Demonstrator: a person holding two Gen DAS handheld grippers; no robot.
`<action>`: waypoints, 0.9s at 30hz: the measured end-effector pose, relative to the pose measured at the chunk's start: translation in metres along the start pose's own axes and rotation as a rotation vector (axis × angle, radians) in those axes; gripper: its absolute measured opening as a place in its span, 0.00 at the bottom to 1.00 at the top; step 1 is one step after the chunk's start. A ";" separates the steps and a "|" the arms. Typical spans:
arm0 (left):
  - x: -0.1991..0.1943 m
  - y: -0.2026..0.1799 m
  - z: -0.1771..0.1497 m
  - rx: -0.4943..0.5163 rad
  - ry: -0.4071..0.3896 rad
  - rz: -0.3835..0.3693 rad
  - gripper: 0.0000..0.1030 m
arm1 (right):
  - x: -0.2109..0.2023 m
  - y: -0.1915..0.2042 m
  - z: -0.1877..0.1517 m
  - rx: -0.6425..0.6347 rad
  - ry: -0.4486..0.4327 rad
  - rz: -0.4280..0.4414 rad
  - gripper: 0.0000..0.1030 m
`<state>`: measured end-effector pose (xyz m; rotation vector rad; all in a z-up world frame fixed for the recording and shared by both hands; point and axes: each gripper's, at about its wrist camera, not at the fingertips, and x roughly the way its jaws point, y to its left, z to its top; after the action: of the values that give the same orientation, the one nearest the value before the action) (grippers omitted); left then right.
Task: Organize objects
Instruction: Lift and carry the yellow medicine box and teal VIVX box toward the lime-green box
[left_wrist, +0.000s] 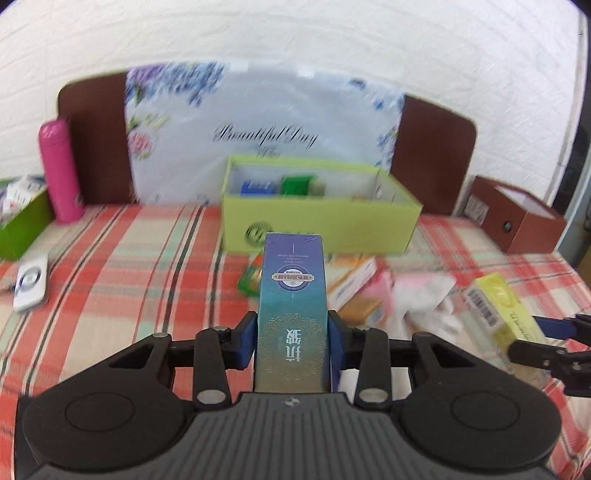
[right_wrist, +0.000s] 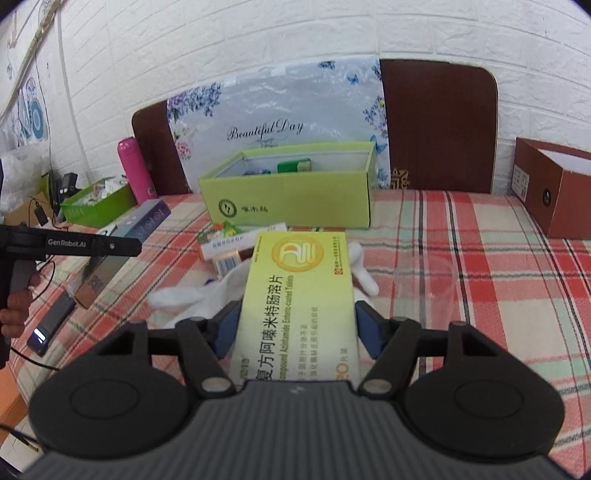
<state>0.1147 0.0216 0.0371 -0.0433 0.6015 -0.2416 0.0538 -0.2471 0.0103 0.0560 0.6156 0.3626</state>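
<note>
My left gripper (left_wrist: 291, 339) is shut on a tall blue-teal box (left_wrist: 291, 295) and holds it above the plaid bedcover, in front of the open lime-green box (left_wrist: 317, 225). My right gripper (right_wrist: 295, 328) is shut on a flat yellow medicine box (right_wrist: 299, 295), also facing the lime-green box (right_wrist: 288, 195). That yellow box and the right gripper show at the right edge of the left wrist view (left_wrist: 506, 314). The green box holds a blue and a green packet (left_wrist: 295, 184). Several small medicine packets (left_wrist: 351, 284) lie on the bed just before it.
A pink bottle (left_wrist: 61, 170) and a green tray (left_wrist: 22, 225) stand at the left. A brown box (right_wrist: 554, 188) stands at the right. White gloves (right_wrist: 192, 299), a dark box (right_wrist: 144, 225), a phone (right_wrist: 48, 328) and a white remote (left_wrist: 31, 282) lie on the bedcover (right_wrist: 461, 258).
</note>
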 end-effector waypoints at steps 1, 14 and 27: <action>0.001 -0.004 0.009 0.008 -0.019 -0.014 0.40 | 0.003 0.000 0.009 -0.003 -0.015 0.005 0.64; 0.097 -0.027 0.118 -0.055 -0.051 -0.082 0.40 | 0.116 -0.012 0.125 0.014 -0.101 -0.064 0.64; 0.201 -0.006 0.159 -0.092 -0.029 -0.007 0.40 | 0.239 -0.028 0.163 -0.024 -0.087 -0.161 0.64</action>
<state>0.3637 -0.0366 0.0571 -0.1375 0.5837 -0.2192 0.3373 -0.1803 0.0067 -0.0014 0.5256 0.2106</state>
